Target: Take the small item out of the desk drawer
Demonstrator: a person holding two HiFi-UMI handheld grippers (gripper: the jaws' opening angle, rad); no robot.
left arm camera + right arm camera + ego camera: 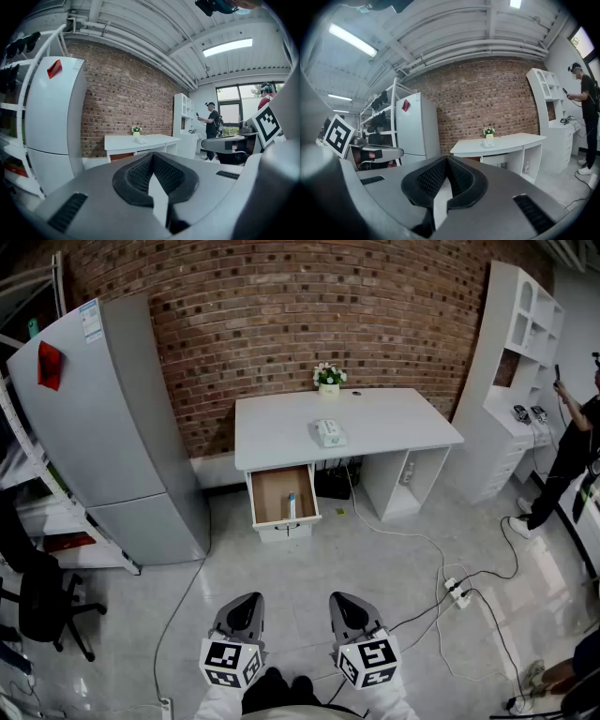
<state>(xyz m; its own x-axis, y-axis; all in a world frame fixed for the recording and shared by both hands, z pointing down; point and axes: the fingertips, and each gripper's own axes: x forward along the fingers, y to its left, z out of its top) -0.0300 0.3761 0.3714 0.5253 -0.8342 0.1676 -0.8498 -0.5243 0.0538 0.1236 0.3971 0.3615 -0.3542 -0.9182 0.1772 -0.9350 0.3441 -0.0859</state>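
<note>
A white desk (394,427) stands against the brick wall, several steps ahead of me. Its left drawer (267,495) is pulled open, and a small white and blue item (292,504) lies inside near the right wall. Both grippers are held low and close to my body, far from the desk. My left gripper (246,603) and right gripper (345,602) point toward the desk, each with its jaws closed together and nothing between them. The desk also shows beyond the left gripper (152,157) and beyond the right gripper (446,159).
A grey refrigerator (103,427) stands left of the desk, a white shelf unit (516,352) to its right. A flower pot (328,378) and a white box (328,433) sit on the desktop. Cables and a power strip (457,592) lie on the floor at right. A person (572,456) stands at far right, a black chair (42,601) at left.
</note>
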